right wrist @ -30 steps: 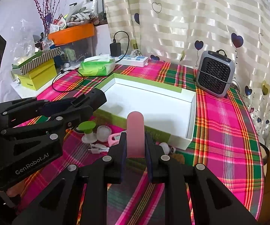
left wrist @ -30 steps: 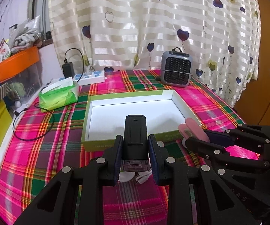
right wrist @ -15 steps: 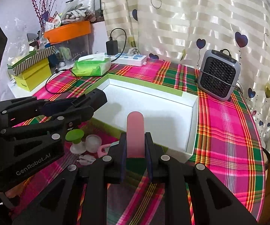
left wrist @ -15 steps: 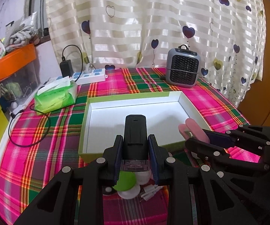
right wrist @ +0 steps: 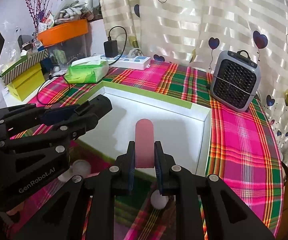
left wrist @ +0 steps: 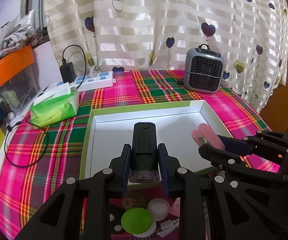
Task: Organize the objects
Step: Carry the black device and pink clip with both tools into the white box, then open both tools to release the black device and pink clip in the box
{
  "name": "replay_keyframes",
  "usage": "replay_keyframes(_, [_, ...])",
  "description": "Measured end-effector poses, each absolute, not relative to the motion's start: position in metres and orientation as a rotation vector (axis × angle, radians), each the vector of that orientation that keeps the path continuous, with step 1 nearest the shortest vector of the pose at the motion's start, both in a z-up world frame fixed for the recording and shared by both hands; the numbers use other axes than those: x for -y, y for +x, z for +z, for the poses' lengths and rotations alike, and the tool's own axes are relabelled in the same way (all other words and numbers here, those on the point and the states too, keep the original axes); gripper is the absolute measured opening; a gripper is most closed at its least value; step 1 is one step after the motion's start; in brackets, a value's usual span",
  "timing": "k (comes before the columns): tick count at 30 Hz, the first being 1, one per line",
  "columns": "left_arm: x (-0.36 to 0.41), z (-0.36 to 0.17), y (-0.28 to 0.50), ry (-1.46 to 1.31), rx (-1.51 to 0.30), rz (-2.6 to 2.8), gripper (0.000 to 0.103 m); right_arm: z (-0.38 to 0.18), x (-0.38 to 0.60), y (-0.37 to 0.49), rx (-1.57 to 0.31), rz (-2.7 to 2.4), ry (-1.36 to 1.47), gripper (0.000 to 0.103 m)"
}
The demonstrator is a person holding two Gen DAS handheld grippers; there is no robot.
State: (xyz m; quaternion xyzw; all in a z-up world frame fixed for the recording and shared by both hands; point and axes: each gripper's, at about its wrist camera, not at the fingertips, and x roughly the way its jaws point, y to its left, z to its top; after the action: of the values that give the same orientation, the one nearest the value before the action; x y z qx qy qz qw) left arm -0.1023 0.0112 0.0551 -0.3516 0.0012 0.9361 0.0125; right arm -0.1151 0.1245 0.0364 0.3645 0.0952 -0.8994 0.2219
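Observation:
My left gripper is shut on a black device with a clear lens end, held above the near part of the white tray with green rim. My right gripper is shut on a flat pink stick, which hangs over the tray's near right part. Each gripper shows in the other's view: the right one with the pink stick, the left one with the black device. Small items lie before the tray: a green cap, a white round lid, a white ball.
A grey mini heater stands behind the tray at the right. A green tissue pack, a white power strip with a black charger and cable lie at the left. Yellow box and orange bin stand far left.
Both grippers have moved forward over the tray with their loads; the tray now lies under the fingertips, and the small caps have slid to the bottom of the views.

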Motion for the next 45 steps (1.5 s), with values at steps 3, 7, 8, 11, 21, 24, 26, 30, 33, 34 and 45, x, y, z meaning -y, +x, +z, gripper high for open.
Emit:
replay_keyframes(3, [-0.01, 0.051, -0.109, -1.11, -0.009, 2.915, 0.025, 0.034, -0.123, -0.123, -0.265, -2.485, 1.018, 0.018])
replay_keyframes(7, [-0.009, 0.045, -0.117, -1.133, -0.014, 2.908, 0.025, 0.029, -0.121, -0.135, -0.264, -2.482, 1.041, 0.018])
replay_keyframes(8, [-0.009, 0.045, -0.119, -1.135, -0.017, 2.908, 0.025, 0.028, -0.121, -0.137, -0.264, -2.481, 1.045, 0.018])
replay_keyframes(11, [-0.009, 0.042, -0.124, -1.144, -0.026, 2.905, 0.025, 0.024, -0.121, -0.144, -0.263, -2.478, 1.063, 0.018])
replay_keyframes(21, [-0.01, 0.027, -0.142, -1.21, -0.04, 2.862, 0.025, 0.007, -0.117, -0.162, -0.264, -2.44, 1.146, 0.019])
replay_keyframes(24, [-0.011, 0.022, -0.145, -1.234, -0.046, 2.847, 0.025, 0.004, -0.117, -0.167, -0.264, -2.431, 1.165, 0.019])
replay_keyframes(26, [-0.012, 0.019, -0.147, -1.252, -0.045, 2.838, 0.025, 0.001, -0.116, -0.169, -0.266, -2.427, 1.176, 0.019])
replay_keyframes(30, [-0.011, 0.014, -0.15, -1.277, -0.041, 2.829, 0.025, -0.002, -0.117, -0.172, -0.247, -2.411, 1.194, 0.019])
replay_keyframes(33, [-0.012, 0.013, -0.151, -1.288, -0.043, 2.824, 0.025, -0.002, -0.117, -0.173, -0.244, -2.412, 1.196, 0.019])
replay_keyframes(34, [-0.013, 0.013, -0.151, -1.287, -0.045, 2.824, 0.025, -0.002, -0.117, -0.173, -0.242, -2.41, 1.199, 0.019])
replay_keyframes(45, [-0.013, 0.011, -0.154, -1.309, -0.04, 2.799, 0.025, -0.002, -0.118, -0.172, -0.251, -2.422, 1.195, 0.019])
